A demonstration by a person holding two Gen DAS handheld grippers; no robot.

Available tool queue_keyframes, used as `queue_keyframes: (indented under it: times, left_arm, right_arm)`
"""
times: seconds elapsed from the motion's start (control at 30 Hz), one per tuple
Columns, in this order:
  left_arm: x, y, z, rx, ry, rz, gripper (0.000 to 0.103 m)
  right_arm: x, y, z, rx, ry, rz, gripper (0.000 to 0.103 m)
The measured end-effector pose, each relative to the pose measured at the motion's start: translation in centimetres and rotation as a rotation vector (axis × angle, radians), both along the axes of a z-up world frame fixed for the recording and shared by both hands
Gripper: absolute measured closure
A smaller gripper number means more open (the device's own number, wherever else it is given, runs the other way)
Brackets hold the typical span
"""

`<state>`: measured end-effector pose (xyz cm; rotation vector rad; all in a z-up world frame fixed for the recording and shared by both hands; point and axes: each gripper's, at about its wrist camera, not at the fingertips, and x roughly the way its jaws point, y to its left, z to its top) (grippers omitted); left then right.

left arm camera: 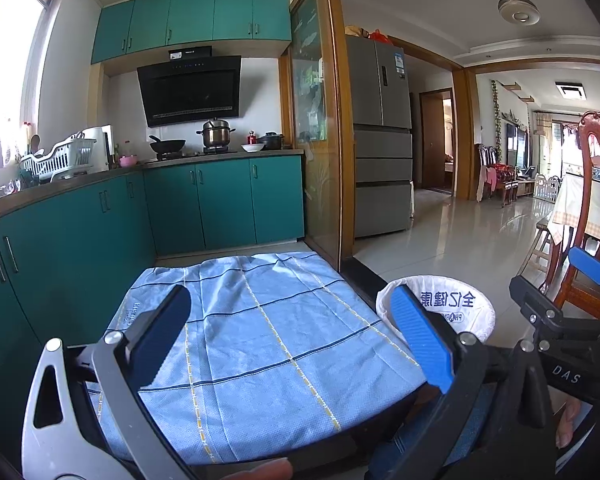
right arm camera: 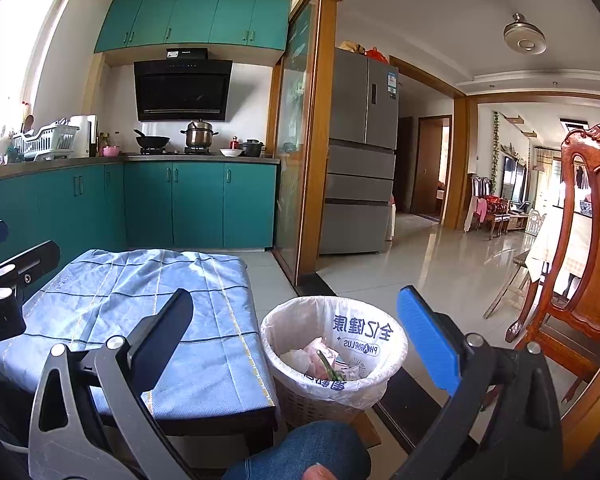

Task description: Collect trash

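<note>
Round woven bin [right arm camera: 320,400], crinkly white liner; wide-spread right tongs [right arm camera: 296,344] above

Low cloth-covered table ahead of me, bin to its right.
I see the blue checked cloth [right arm camera: 140,312] spread on the low table, and just right of it the wicker bin lined with a white plastic bag [right arm camera: 334,344], scraps inside. Behind both runs the teal-fronted counter [right arm camera: 196,159] carrying a steel pot [right arm camera: 199,134]; a carved wooden chair [right arm camera: 580,240] stands far right.
</note>
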<state>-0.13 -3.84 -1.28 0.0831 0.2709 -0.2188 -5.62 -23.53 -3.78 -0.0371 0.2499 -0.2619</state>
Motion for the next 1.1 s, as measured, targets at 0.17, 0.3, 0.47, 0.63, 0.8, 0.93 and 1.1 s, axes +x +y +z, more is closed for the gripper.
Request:
queue_keyframes:
  times: [0.17, 0.3, 0.47, 0.63, 0.8, 0.93, 1.1]
  left_arm:
    - [0.04, 0.04, -0.08, 0.004, 0.004, -0.002, 0.003]
    - [0.05, -0.08, -0.11, 0.004, 0.007, -0.003, 0.003]
    - [0.08, -0.15, -0.17, 0.005, 0.008, -0.002, 0.003]
    - [0.24, -0.32, -0.46, 0.004, 0.013, 0.000, 0.003]
    - [0.41, -0.51, -0.76, 0.004, 0.020, -0.003, 0.003]
    - [0.41, -0.56, -0.86, 0.004, 0.021, -0.002, 0.003]
    - [0.45, -0.56, -0.97, 0.004, 0.026, -0.001, 0.003]
  right_arm:
    - [-0.02, -0.04, -0.02, 0.001, 0.000, 0.002, 0.003]
    - [-0.02, -0.02, -0.03, 0.002, 0.000, 0.001, 0.003]
    - [-0.01, -0.02, -0.05, 0.000, -0.001, 0.000, 0.003]
    - [0.02, 0.09, -0.24, 0.002, 0.002, 0.004, 0.003]
    - [0.06, 0.09, -0.44, 0.005, 0.004, 0.004, 0.003]
    - [0.21, 0.07, -0.59, 0.009, 0.007, 0.005, 0.003]
    - [0.25, 0.10, -0.76, 0.010, 0.007, 0.005, 0.003]
